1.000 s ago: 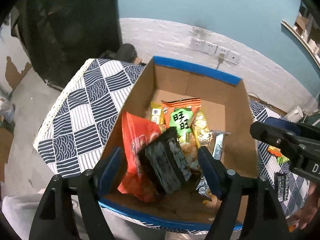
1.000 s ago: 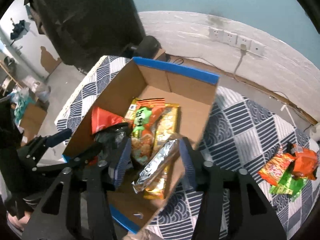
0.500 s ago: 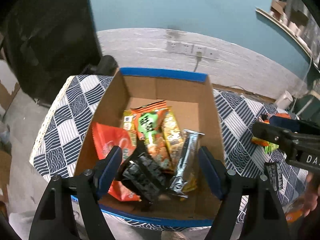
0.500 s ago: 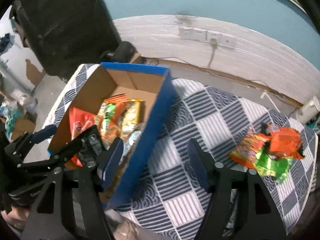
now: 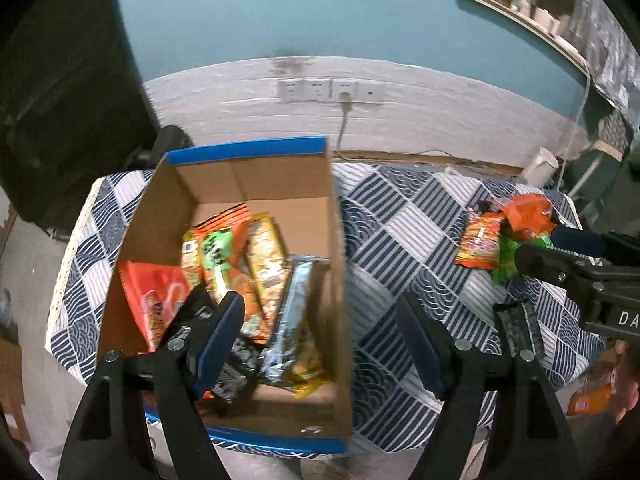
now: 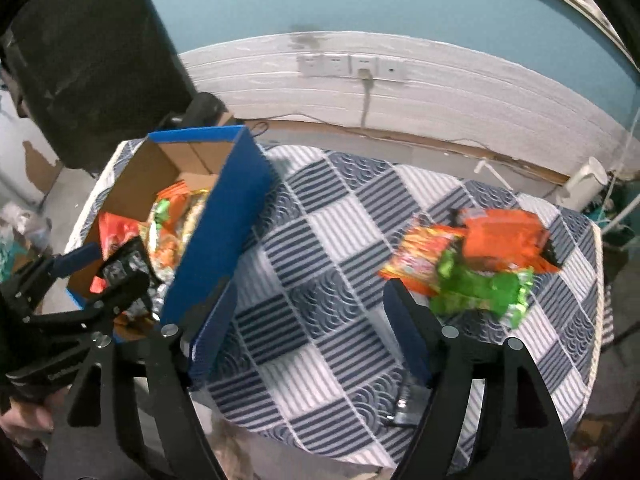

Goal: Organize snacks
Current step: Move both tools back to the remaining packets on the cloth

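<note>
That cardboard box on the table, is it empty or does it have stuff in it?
Partly full. The cardboard box is open-topped and holds several snack packets on its floor; more packets lie outside on the tablecloth.

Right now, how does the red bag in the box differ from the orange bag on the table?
The red bag leans on the box wall among packed snacks; the orange bag lies flat on the table, atop a loose pile. The red bag is partly hidden; the orange bag shows fully. Neither is gripped.

Dim, even light; motion blur; fisheye edges vignetted.
</note>
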A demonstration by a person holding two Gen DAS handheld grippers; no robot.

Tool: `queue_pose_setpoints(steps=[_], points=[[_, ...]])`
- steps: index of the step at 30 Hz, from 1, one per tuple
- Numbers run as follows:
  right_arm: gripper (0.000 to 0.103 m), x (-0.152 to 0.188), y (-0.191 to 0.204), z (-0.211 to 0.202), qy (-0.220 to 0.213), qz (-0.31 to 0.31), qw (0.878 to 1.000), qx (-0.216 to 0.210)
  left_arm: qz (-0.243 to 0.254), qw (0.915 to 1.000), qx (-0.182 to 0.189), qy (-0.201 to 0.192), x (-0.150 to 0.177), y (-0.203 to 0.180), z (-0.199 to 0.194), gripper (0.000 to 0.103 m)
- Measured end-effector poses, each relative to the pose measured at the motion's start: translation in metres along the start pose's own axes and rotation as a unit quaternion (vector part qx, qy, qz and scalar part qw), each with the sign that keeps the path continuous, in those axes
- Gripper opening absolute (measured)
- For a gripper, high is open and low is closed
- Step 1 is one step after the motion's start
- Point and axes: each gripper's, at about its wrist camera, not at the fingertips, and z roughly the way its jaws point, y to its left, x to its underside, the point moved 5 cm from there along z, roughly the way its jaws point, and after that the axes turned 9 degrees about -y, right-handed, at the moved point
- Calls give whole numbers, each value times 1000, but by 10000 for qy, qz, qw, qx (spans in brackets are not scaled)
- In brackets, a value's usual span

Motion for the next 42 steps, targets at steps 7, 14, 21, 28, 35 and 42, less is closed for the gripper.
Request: queue_pose_setpoints(steps=[7,14,21,28,35,42], points=[[76,16,-44,-9,61,285,9993,224,370,9991,145,109,5,-38,7,79],[76,33,-85,-13,161,550,9972,474,814,9961,226,252,17,-75,15,79],[77,57,-109,-6,419,666,9949,633,948,9938,343,460,29,-97,25,79],[77,87,-124,21,828,958,9905,535,998,9917,395,711,46,-113,43,79],[77,106,-127,43,1182,1088,9853,576,1088,9896,277,895,61,-116,60,79],[77,119,-128,62,1438,1010,9823,646,999,9882,178,1144,71,-116,79,79]])
